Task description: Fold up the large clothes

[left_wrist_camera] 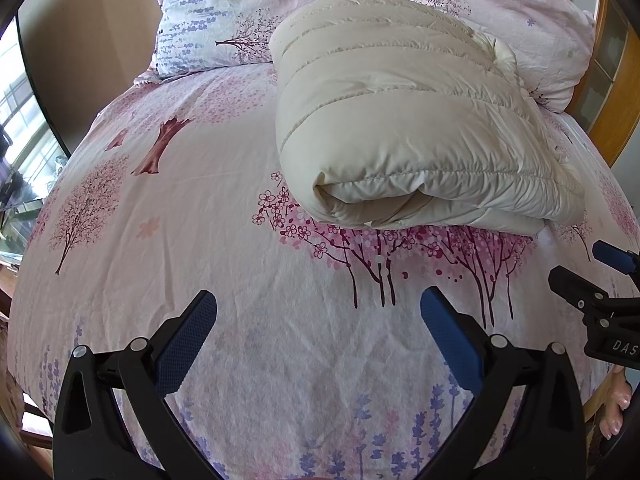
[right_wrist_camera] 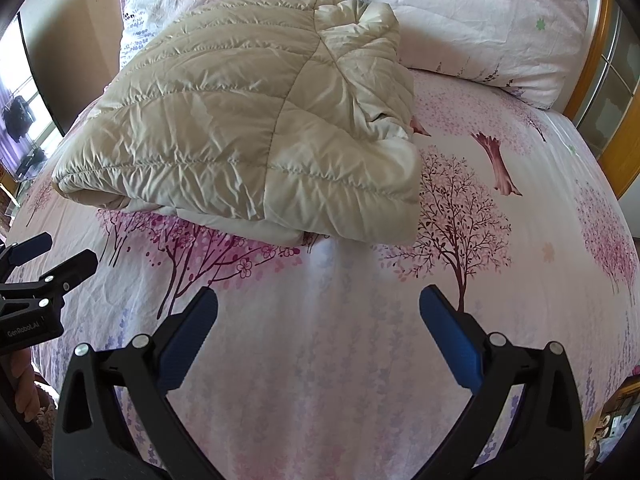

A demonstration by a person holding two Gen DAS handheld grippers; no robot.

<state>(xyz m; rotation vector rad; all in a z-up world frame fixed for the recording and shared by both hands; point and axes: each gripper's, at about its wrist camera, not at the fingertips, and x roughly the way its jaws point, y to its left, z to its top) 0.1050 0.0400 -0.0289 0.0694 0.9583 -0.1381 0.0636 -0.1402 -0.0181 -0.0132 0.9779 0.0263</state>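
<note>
A cream quilted puffer coat [left_wrist_camera: 408, 120] lies folded into a thick bundle on the bed, seen from its other side in the right wrist view as the coat [right_wrist_camera: 248, 128]. My left gripper [left_wrist_camera: 318, 312] hovers open over the bare sheet short of the bundle, nothing between its blue pads. My right gripper [right_wrist_camera: 318, 312] is open too, just as far back from the coat. Each gripper shows at the edge of the other's view: the right gripper [left_wrist_camera: 600, 276] and the left gripper [right_wrist_camera: 56, 256]. Neither touches the coat.
The bed sheet [left_wrist_camera: 224, 240] is pink with tree and flower prints. Two matching pillows [left_wrist_camera: 224, 12] [right_wrist_camera: 480, 20] lie beyond the coat. A wooden headboard [right_wrist_camera: 600, 80] runs along the right. A window [left_wrist_camera: 20, 120] is at far left. A hand [right_wrist_camera: 24, 392] holds the left gripper.
</note>
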